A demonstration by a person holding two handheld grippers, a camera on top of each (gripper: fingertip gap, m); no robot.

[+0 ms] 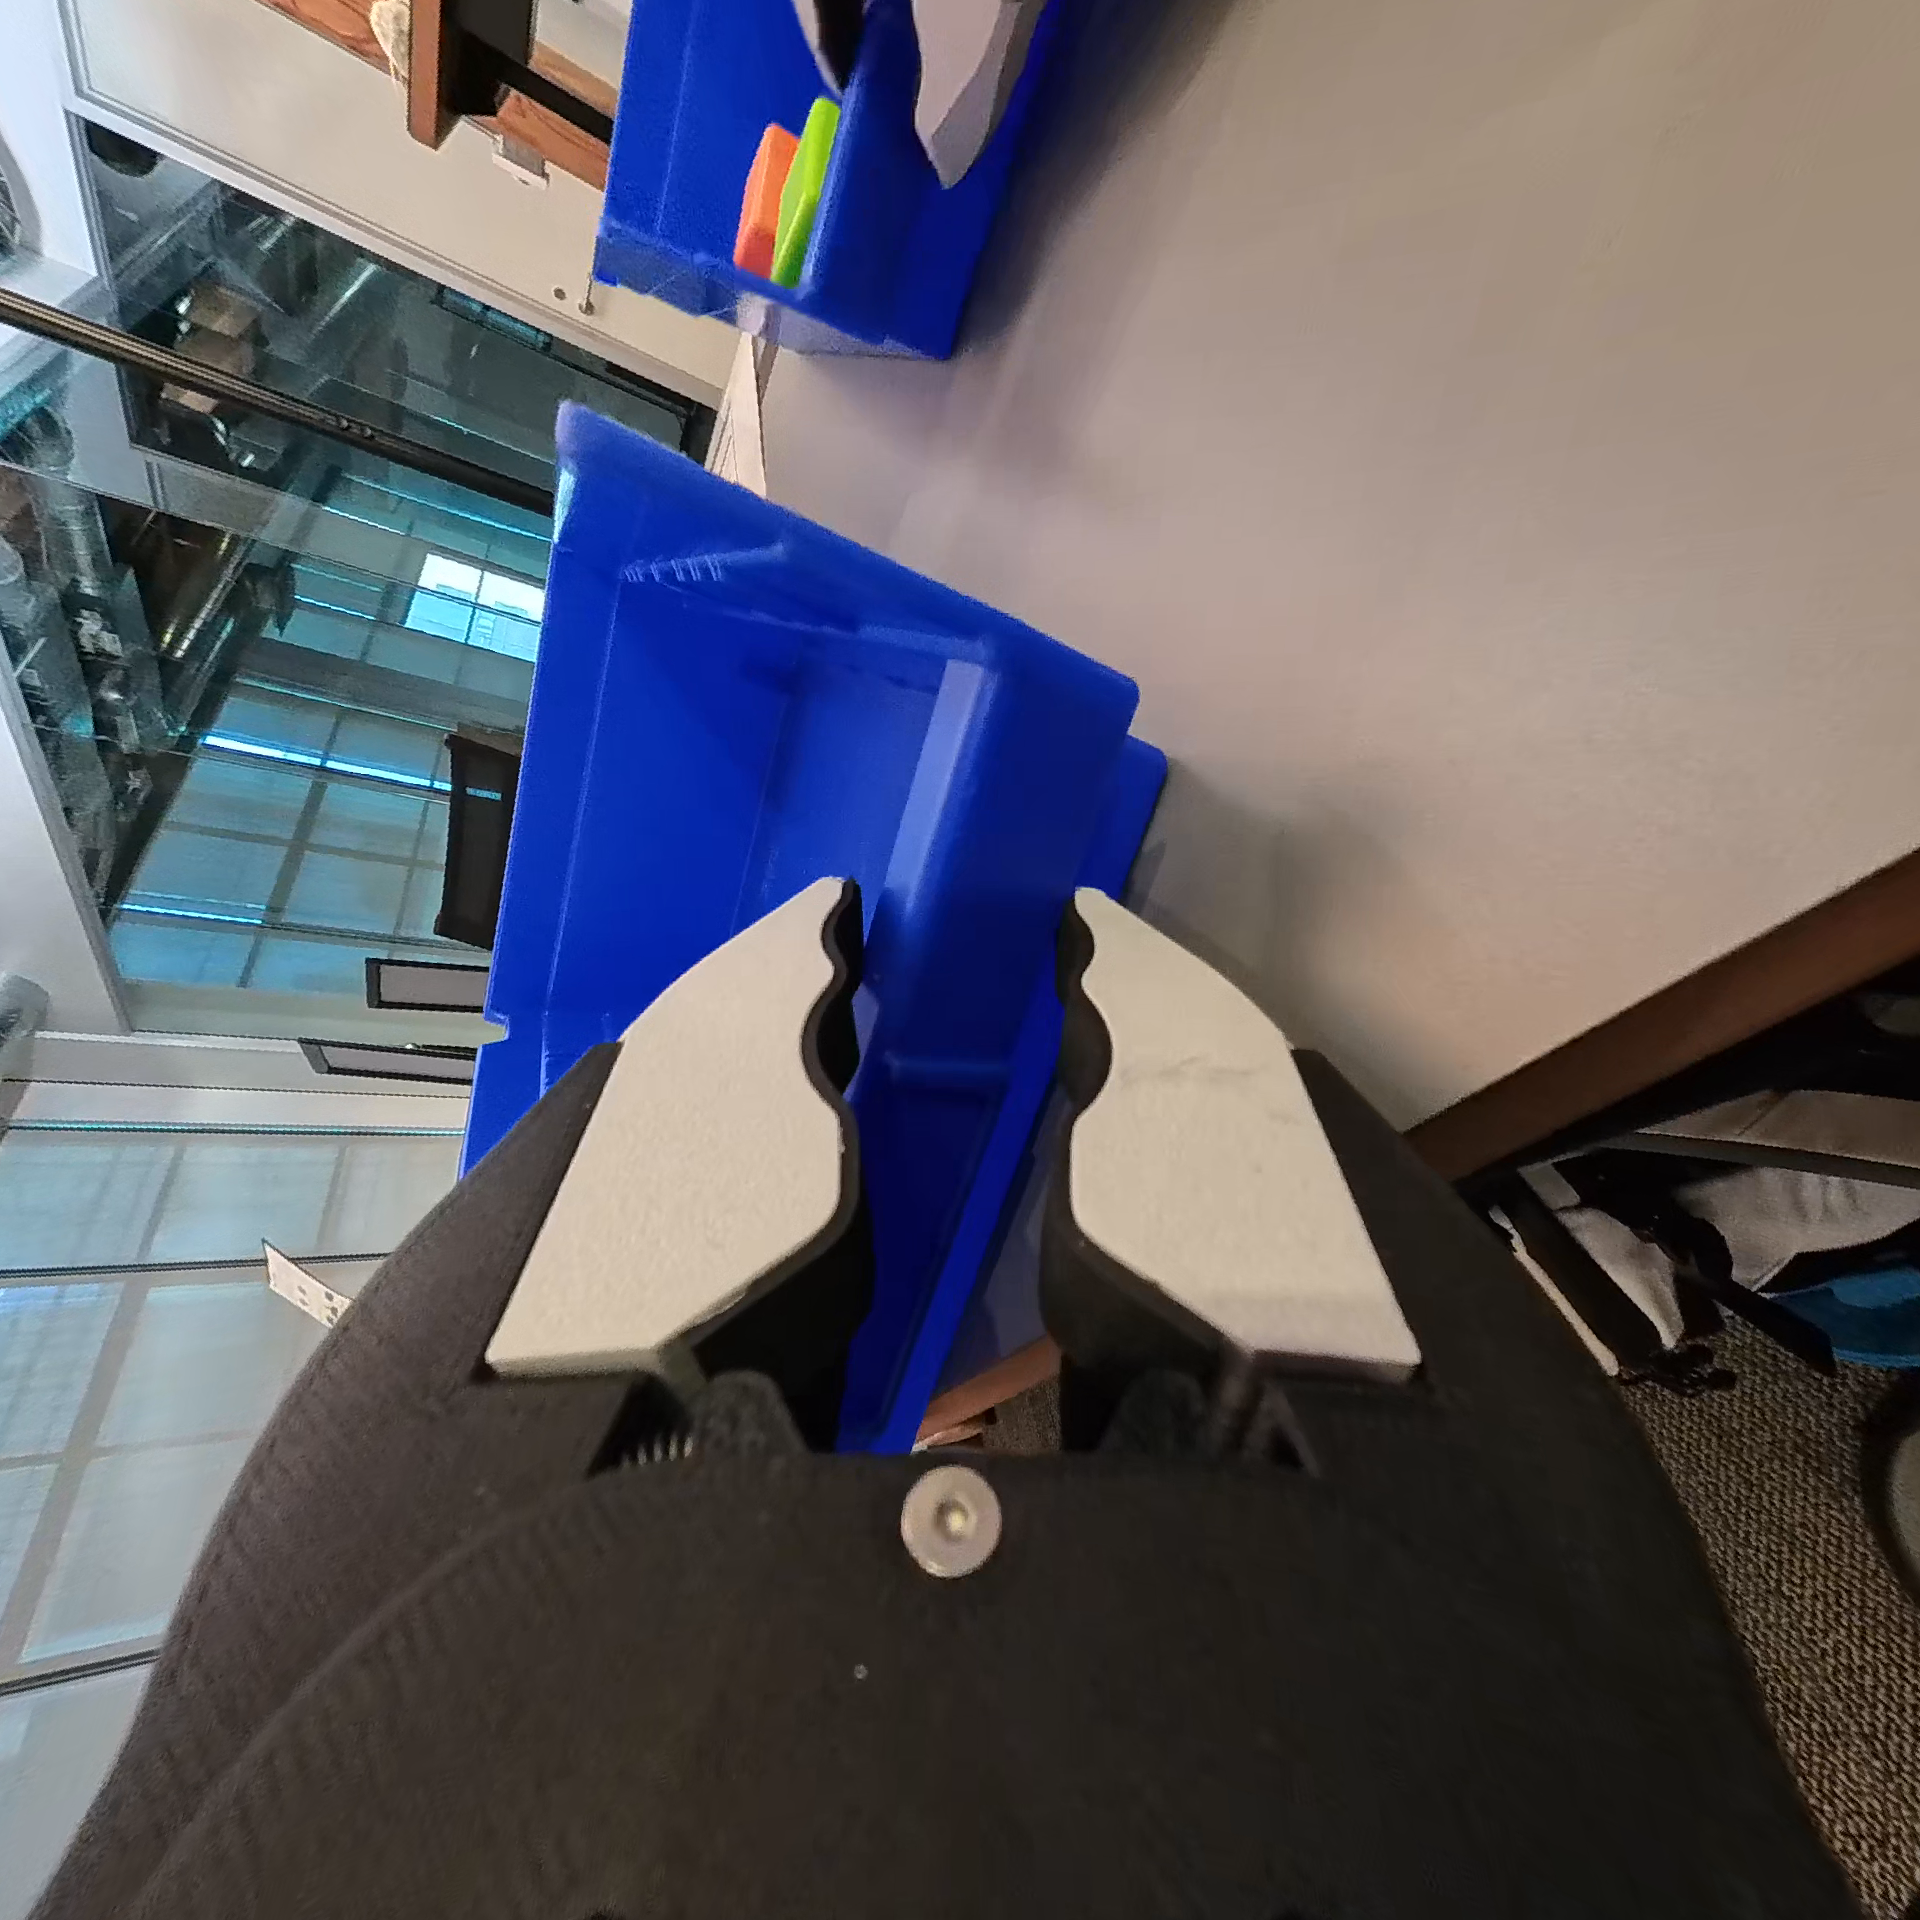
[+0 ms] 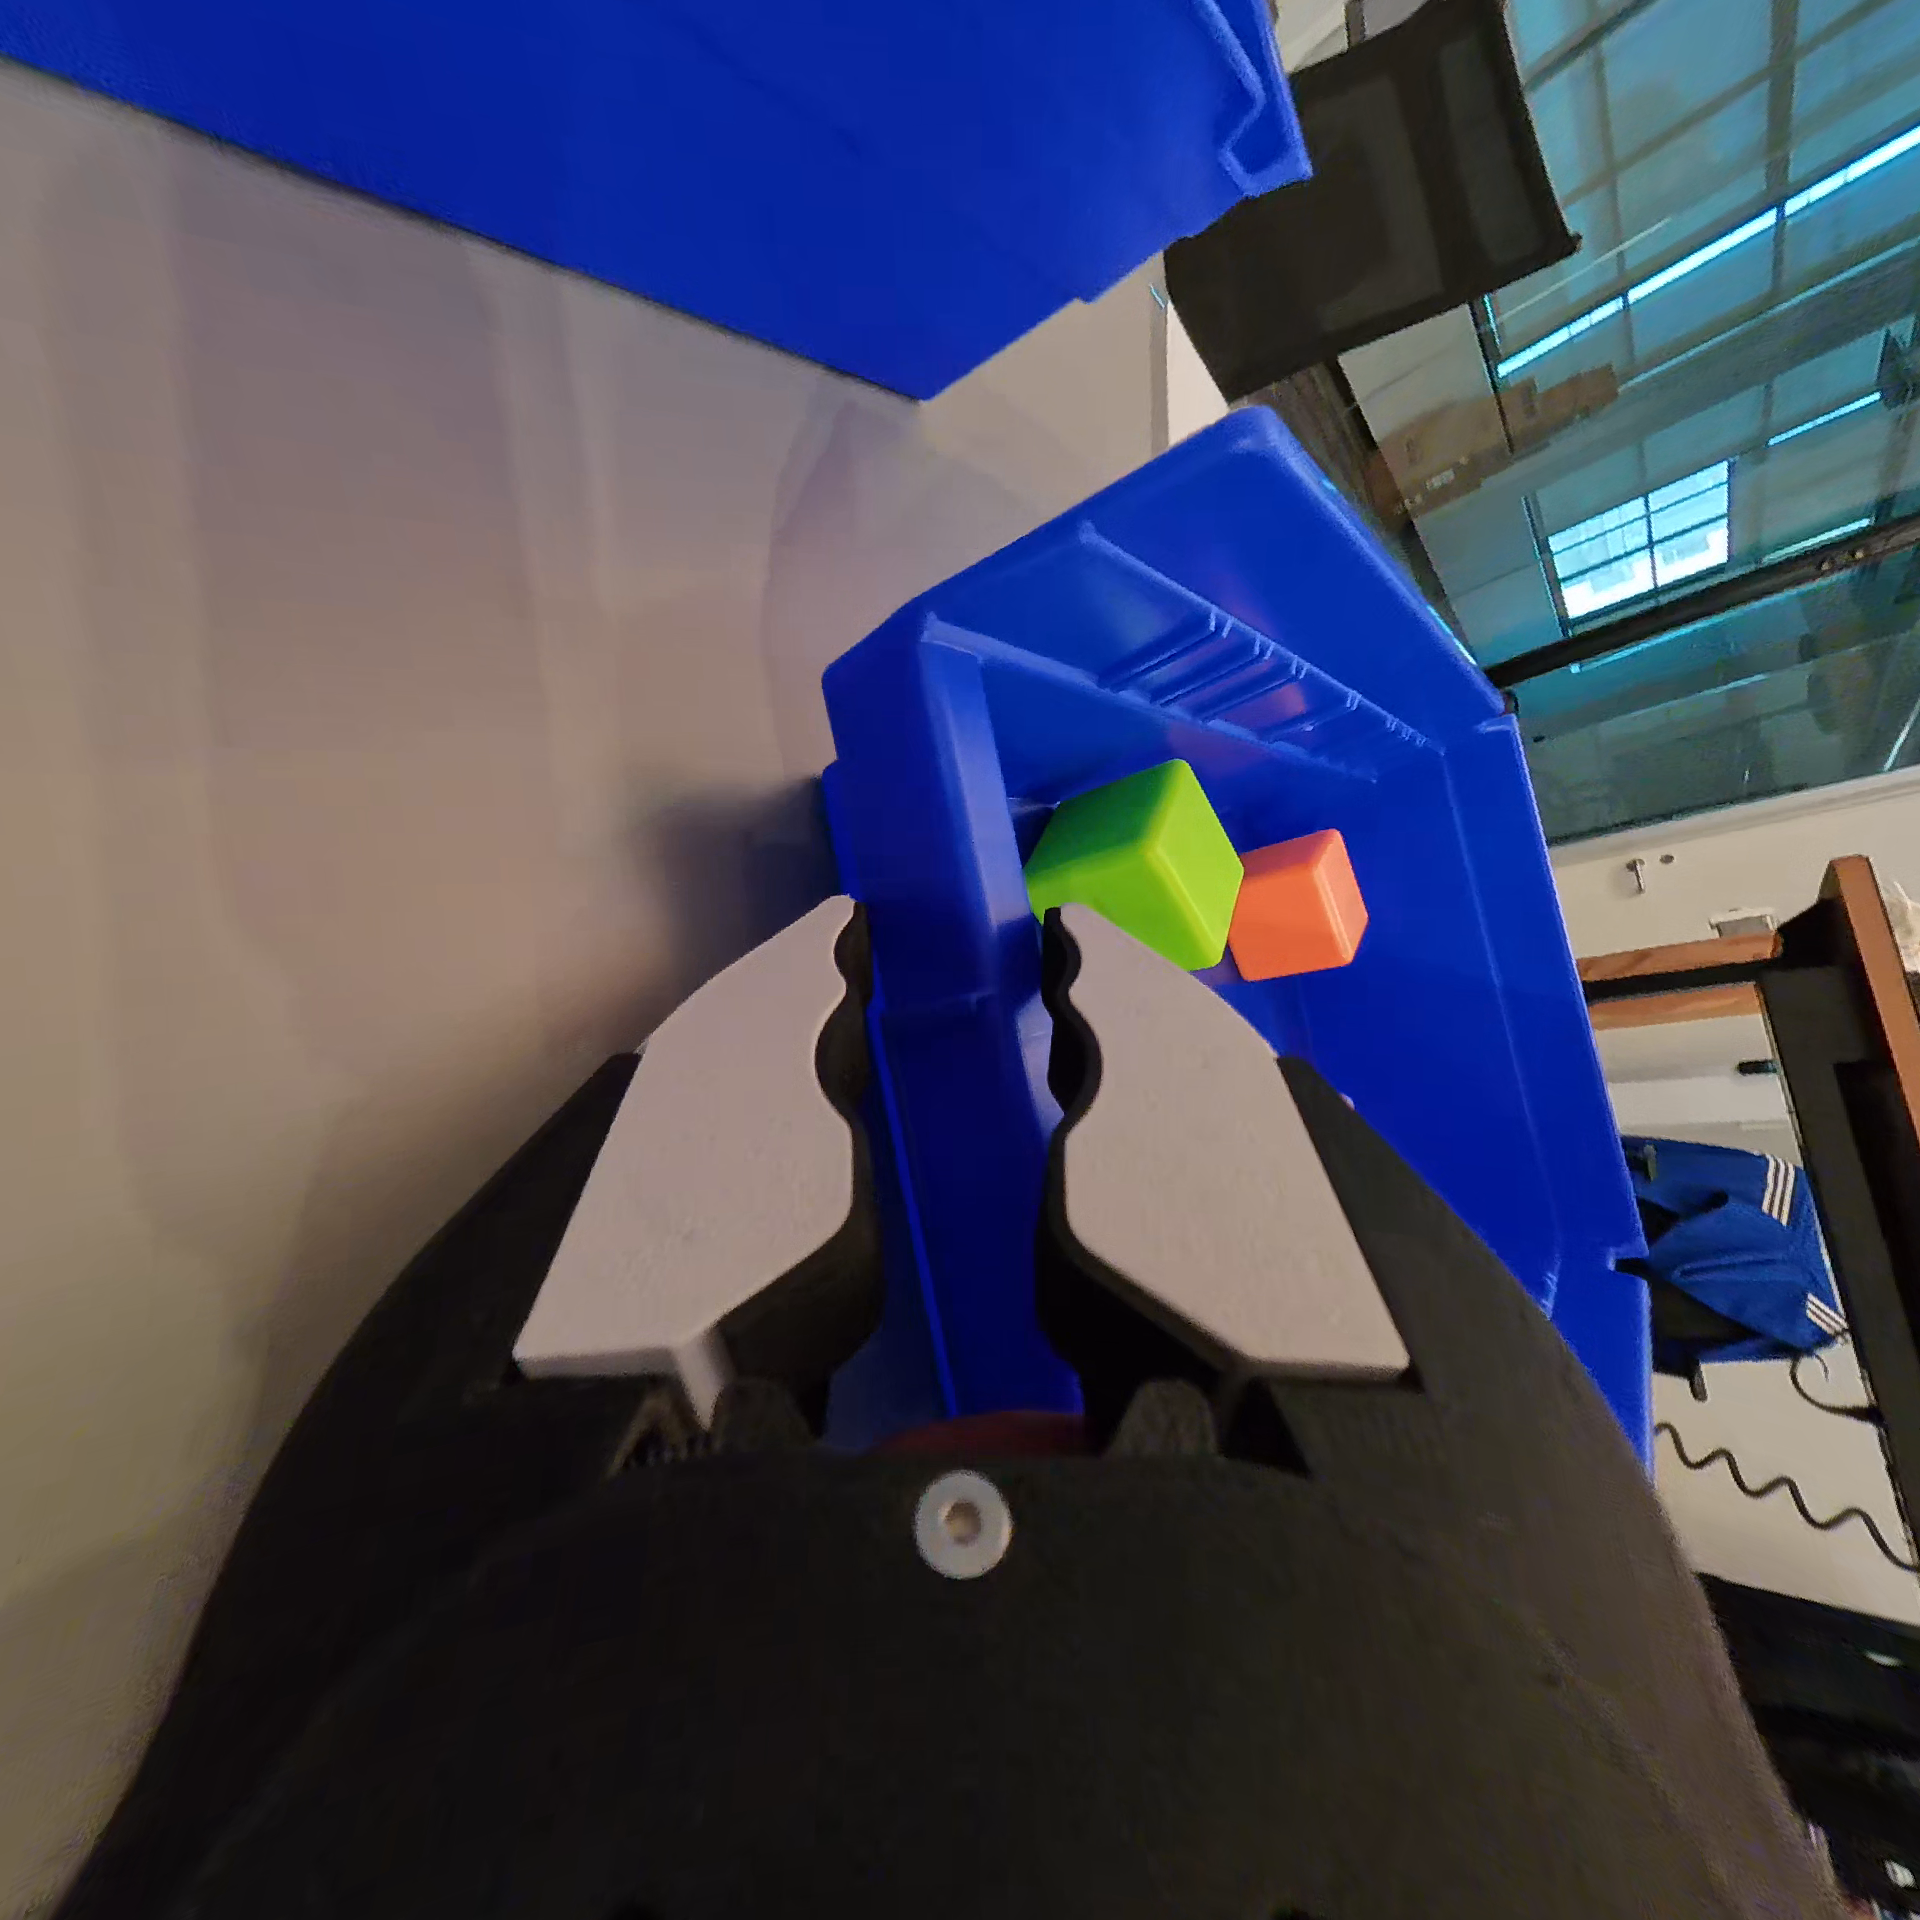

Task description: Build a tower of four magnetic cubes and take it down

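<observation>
A green cube [image 2: 1143, 862] and an orange cube [image 2: 1299, 904] lie side by side inside a blue bin [image 2: 1455, 987]. My right gripper [image 2: 951, 914] straddles that bin's front wall, with one finger inside near the green cube, and is shut on the wall. My left gripper [image 1: 956, 904] is shut on the front wall of a second blue bin [image 1: 727, 779], which looks empty. In the left wrist view the far bin [image 1: 894, 301] shows the orange cube [image 1: 764, 208], the green cube [image 1: 810, 197] and a grey finger [image 1: 966, 104] of the right gripper.
Both bins stand on a pale grey table [image 1: 1455, 520]. Its brown edge [image 1: 1662, 997] is close to the left bin, with carpet and bags below. The left bin also shows at the top of the right wrist view [image 2: 727, 156]. Glass walls and desks lie beyond. About 25 cm separates my left fingertips from my right.
</observation>
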